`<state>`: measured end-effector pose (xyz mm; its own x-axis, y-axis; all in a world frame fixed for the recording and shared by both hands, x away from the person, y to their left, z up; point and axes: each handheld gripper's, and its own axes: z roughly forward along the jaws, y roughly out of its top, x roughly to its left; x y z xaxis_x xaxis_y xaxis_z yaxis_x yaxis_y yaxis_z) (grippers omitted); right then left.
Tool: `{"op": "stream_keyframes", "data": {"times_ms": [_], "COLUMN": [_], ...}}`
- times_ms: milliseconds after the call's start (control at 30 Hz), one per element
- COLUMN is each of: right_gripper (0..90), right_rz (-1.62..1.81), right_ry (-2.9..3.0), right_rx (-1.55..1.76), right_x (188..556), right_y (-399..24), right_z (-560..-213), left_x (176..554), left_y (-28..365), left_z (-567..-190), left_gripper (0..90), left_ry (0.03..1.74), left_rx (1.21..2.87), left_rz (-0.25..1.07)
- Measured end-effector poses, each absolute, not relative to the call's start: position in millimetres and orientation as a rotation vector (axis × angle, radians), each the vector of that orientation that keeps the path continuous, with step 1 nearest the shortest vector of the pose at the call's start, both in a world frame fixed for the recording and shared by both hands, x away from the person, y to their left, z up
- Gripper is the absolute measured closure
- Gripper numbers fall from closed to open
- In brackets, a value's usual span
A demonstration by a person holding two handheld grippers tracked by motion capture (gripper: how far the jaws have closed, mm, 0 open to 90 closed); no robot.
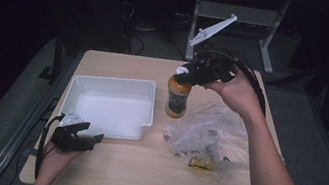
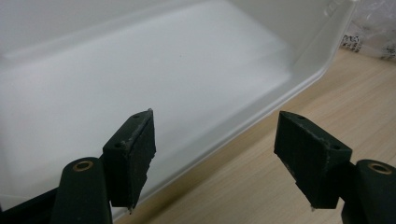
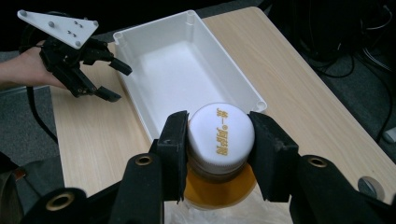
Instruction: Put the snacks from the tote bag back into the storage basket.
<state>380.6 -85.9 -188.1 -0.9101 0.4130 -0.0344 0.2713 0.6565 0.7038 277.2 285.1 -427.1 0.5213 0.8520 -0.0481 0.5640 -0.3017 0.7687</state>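
Observation:
My right gripper [image 1: 183, 73] [image 3: 219, 151] is shut on the white cap of an orange drink bottle [image 1: 177, 96] [image 3: 219, 186]. The bottle hangs upright above the table, just right of the white bin [image 1: 83, 85] [image 3: 201, 28] [image 2: 322, 56]. In the right gripper view the cap [image 3: 220, 136] carries gold lettering, and both pads press its sides. My left gripper [image 1: 86, 138] [image 2: 215, 158] rests at the bin's near left corner, jaws open with nothing between them; it also appears at the top left of the right gripper view [image 3: 116, 84].
A crumpled clear plastic bag [image 1: 207, 130] lies on the wooden table [image 1: 139, 169] right of the bin, with small packets inside, one yellow [image 1: 201, 163]. Cables trail from both grippers. Dark floor and metal stands lie beyond the table's far edge.

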Motion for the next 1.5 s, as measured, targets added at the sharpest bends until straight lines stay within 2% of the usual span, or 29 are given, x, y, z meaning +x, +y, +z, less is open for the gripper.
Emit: {"op": "stream_keyframes", "data": {"times_ms": [800, 1500], "right_gripper": [59.1, 59.1], "right_rz": [1.105, 1.094], "right_ry": [2.728, 2.749], "right_rx": [0.479, 0.448], "right_x": [386, 393], "right_y": [-34, -8], "right_z": [-198, -205], "left_x": [278, 279], "left_y": [288, 289], "left_z": [-429, -430], "left_gripper": [28.8, 28.7], "left_ry": [1.165, 1.161], "left_rx": [1.99, 1.997], "left_rz": [0.475, 0.47]}}
